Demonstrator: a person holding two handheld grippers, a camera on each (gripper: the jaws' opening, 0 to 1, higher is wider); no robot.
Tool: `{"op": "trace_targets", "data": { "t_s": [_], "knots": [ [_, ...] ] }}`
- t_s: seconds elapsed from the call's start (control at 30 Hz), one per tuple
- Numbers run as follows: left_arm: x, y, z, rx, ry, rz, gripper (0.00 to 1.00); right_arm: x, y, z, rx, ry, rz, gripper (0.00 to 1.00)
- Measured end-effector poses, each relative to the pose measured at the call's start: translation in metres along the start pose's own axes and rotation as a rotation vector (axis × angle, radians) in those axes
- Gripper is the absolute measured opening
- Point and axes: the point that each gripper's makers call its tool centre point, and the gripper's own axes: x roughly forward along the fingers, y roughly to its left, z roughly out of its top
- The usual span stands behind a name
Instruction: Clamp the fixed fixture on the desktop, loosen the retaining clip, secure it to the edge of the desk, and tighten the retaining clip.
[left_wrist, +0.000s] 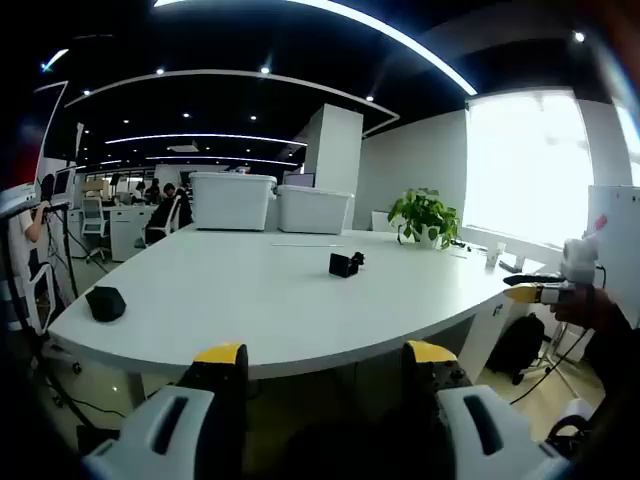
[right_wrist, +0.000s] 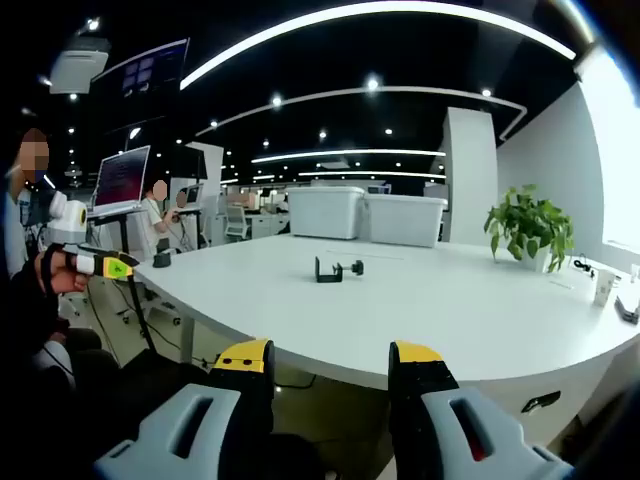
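Fingers of your left gripper (left_wrist: 325, 365) stand wide apart at 6 o'clock of the left gripper view with nothing between them, and your right gripper (right_wrist: 330, 365) is just as open and empty at 6 o'clock of the right gripper view.

Your largest thing is the white table (left_wrist: 230, 300), curving across both views ahead of the yellow-tipped fingers (left_wrist: 222, 354). Two white storage bins (left_wrist: 232, 200) sit at its far edge, near 11 o'clock in the left gripper view and near 12 o'clock in the right gripper view. A potted plant (left_wrist: 425, 215) stands at 2 o'clock from the left, at 3 o'clock from the right.

The black fixture (right_wrist: 328, 270) lies on the tabletop near the centre, well apart from both of your grippers; from the right you see its open C shape and knob, from the left a dark lump.

A small black object (left_wrist: 105, 302) at 9 o'clock lies on the table in the left gripper view. A laptop on a stand (right_wrist: 122, 180) shows at 10 o'clock in the right gripper view.
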Motion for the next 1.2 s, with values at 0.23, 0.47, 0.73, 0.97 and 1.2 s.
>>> {"op": "trace_targets", "data": {
  "t_s": [0.23,0.47,0.73,0.97,1.2],
  "knots": [
    [0.016,-0.002,0.002,0.011,-0.001,-0.013,0.62,0.016,-0.007,0.001,-0.015,0.003,0.002,0.46],
    [0.031,-0.001,0.004,0.015,0.001,-0.016,0.64,0.029,-0.011,0.005,-0.001,-0.012,0.008,0.46],
    [0.047,0.004,0.011,0.018,0.005,0.0,0.64,0.045,-0.021,0.003,-0.004,-0.005,0.008,0.46],
    [0.06,0.01,0.019,0.019,-0.013,0.007,0.64,0.058,-0.023,0.007,-0.005,-0.005,0.007,0.45],
    [0.075,0.012,0.018,0.01,-0.005,0.004,0.64,0.063,-0.021,0.006,-0.01,-0.001,0.013,0.45]
  ]
}}
